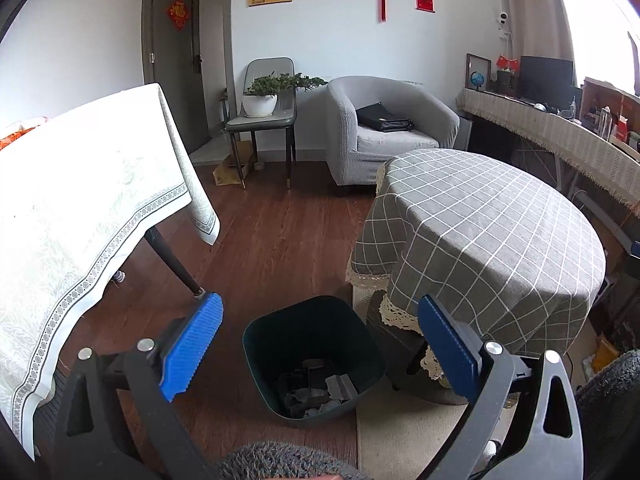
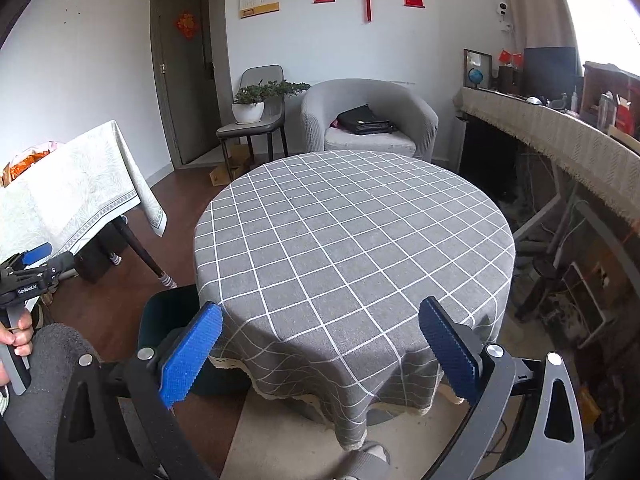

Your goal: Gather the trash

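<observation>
The dark green bin [image 1: 312,360] is placed on the wooden floor [image 1: 272,248], close against the round table [image 1: 500,232] with the grey checked cloth, probably so that trash can be dropped into it from the table edge. Crumpled grey and dark scraps [image 1: 316,392] are seen at its bottom (what they are made of cannot be told).

The left gripper [image 1: 320,340] is held above the bin with its blue pads spread wide, and nothing is between them; the bin opening lies directly below and between the pads. The right gripper [image 2: 320,344] is also spread fully and carries nothing. It is pointed over the near edge of the table, whose top appears bare in this view.

No trash is seen near the right gripper, so the collecting is judged to be nearly finished, or the next piece must be looked for elsewhere.
</observation>
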Motion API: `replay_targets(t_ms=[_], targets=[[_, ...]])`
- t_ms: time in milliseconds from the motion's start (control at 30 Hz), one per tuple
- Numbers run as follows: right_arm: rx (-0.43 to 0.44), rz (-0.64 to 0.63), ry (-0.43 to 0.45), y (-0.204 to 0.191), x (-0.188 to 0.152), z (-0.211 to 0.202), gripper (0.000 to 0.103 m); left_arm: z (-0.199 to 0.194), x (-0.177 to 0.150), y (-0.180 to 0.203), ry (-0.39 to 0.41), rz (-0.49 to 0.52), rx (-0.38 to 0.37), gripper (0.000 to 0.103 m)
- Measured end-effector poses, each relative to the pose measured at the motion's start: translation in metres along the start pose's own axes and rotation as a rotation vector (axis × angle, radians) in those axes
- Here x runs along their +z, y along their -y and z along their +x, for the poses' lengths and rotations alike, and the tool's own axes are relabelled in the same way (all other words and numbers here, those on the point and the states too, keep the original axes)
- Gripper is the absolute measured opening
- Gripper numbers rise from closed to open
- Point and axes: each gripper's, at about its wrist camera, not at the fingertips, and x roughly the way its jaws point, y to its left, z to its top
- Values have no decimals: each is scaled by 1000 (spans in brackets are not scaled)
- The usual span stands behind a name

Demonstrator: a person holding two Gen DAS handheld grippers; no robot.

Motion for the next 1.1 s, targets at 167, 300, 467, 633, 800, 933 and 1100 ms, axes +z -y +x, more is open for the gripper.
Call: replay_targets(t_ms=[167,300,467,633,800,933,1100], targets=[[34,-6,13,-5,0,-3,100,3,-1,-2,-10,-17,8,100],[55,-19,11,-7,0,-3,100,4,-2,-4,-15,-28,3,100],[68,-22,7,-6,-1,-4,100,5,-2,-4,-21,-27,2,100],[71,-27,3,-6,-1,-5,100,5,-3,-5,-23,-33,-2,100],[72,-30,-1,-9,-1,-6,100,5,-3,-5,-23,-30,0,100],[72,-30,-5,-8,0,-5,100,6,-3,-5,-28,-30,1,100],[70,-27,1,-9,0,-6,100,6,-3,-5,-29,-28,1,100]])
